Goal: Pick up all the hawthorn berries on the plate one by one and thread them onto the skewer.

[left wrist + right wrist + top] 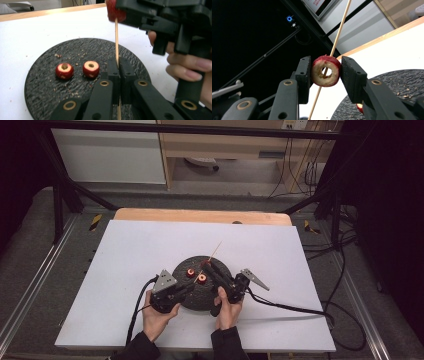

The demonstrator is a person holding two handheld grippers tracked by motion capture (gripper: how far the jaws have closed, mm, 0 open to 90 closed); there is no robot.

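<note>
Clamping a wooden skewer [116, 37] between shut jaws, the left gripper [119, 65] holds it upright through a cored red fruit ring [326, 71] pinched by the right gripper [324, 72]. Two more rings [64, 71] lie on the round black slate plate [45, 82] beneath, near the white table [125, 255]'s front edge. Beyond its far side stand a wooden cabinet [220, 145] and hanging cables [295, 165].

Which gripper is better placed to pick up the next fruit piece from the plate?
Probably the right. The left gripper is shut on the skewer and should keep steadying it. The right gripper grips the cored piece already threaded on; once released, it could take one of the two pieces on the plate.
</note>
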